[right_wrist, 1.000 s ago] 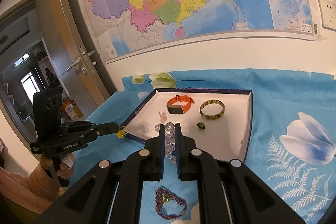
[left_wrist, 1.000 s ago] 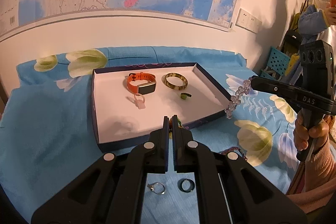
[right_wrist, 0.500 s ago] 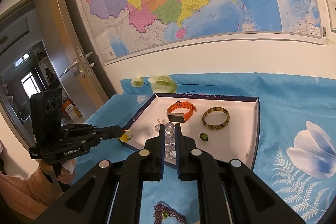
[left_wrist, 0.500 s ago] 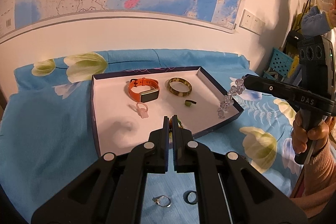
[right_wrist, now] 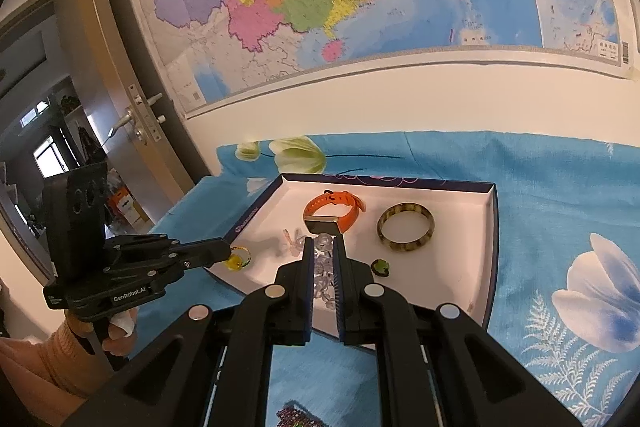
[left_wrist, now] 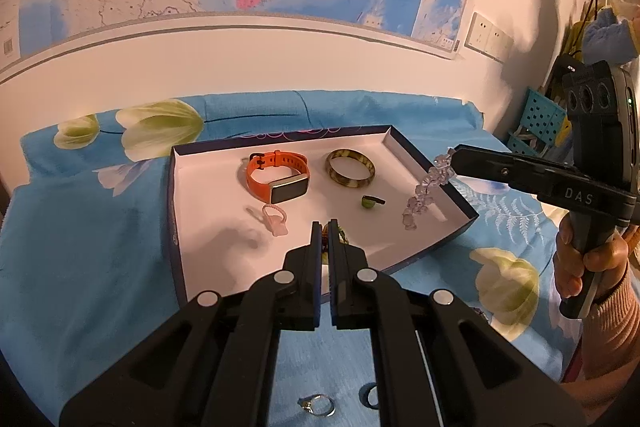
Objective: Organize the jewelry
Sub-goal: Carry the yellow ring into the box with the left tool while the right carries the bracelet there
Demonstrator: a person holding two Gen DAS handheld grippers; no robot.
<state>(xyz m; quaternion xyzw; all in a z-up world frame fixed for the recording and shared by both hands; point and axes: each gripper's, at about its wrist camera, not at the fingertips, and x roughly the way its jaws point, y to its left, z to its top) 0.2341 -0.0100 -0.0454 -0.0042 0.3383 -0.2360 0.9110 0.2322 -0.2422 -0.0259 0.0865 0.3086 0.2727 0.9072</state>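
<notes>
Both grippers hovered over the tray [left_wrist: 460,205]: right gripper [right_wrist: 321,259] pinched a clear bead bracelet [left_wrist: 426,191], left gripper [left_wrist: 325,237] pinched a yellow-stoned ring [right_wrist: 237,259]; releasing likely came next.

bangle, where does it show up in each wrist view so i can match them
Left wrist view: the bangle lies in the tray, upper middle of the picture, right of the orange watch.
Right wrist view: the bangle sits right of centre in the tray, again right of the watch.
Shared landmark: the orange watch.
</notes>
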